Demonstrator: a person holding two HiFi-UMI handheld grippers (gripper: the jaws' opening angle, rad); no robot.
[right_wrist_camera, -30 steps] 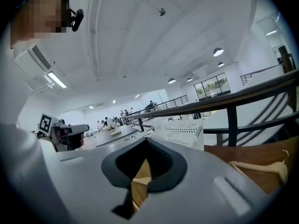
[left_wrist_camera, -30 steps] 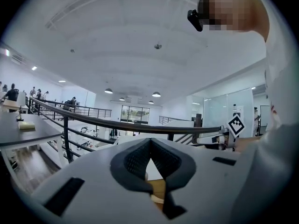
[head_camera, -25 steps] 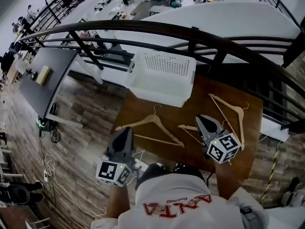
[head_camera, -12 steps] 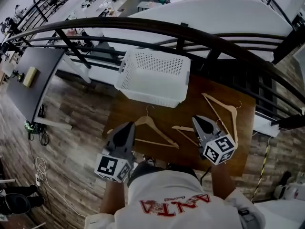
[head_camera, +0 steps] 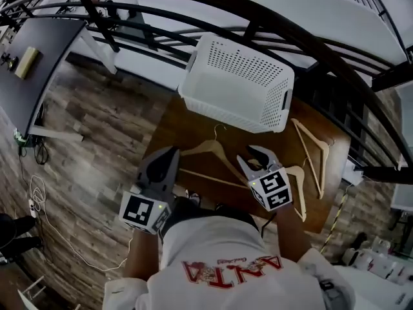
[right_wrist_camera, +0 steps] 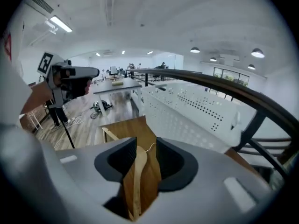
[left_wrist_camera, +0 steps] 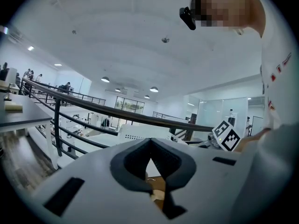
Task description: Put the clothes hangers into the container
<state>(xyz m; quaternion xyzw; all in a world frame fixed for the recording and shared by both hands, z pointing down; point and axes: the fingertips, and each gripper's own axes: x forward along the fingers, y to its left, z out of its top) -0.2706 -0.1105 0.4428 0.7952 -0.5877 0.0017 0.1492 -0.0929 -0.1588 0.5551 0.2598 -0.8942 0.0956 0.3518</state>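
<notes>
Three wooden hangers lie on the brown table (head_camera: 173, 124): one on the left (head_camera: 213, 148), one in the middle (head_camera: 298, 186) and one on the right (head_camera: 312, 154). The white perforated container (head_camera: 235, 82) stands at the table's far edge. My right gripper (head_camera: 257, 155) hovers over the middle hanger (right_wrist_camera: 137, 171); its jaws are opening, with the hanger's arm showing in the gap and no pad pressing on it. My left gripper (head_camera: 169, 154) hangs at the table's near left edge, shut and empty, its tips touching (left_wrist_camera: 150, 141).
A dark curved railing (head_camera: 271, 18) runs behind the container (right_wrist_camera: 196, 111). Wood floor (head_camera: 84, 121) lies below to the left, with cables and a dark desk (head_camera: 32, 57). The person's white shirt (head_camera: 226, 270) fills the bottom of the head view.
The right gripper's jaws were shut before and now stand apart. It has moved left, over the middle hanger. The head view has swung toward the container; the left gripper has hardly moved.
</notes>
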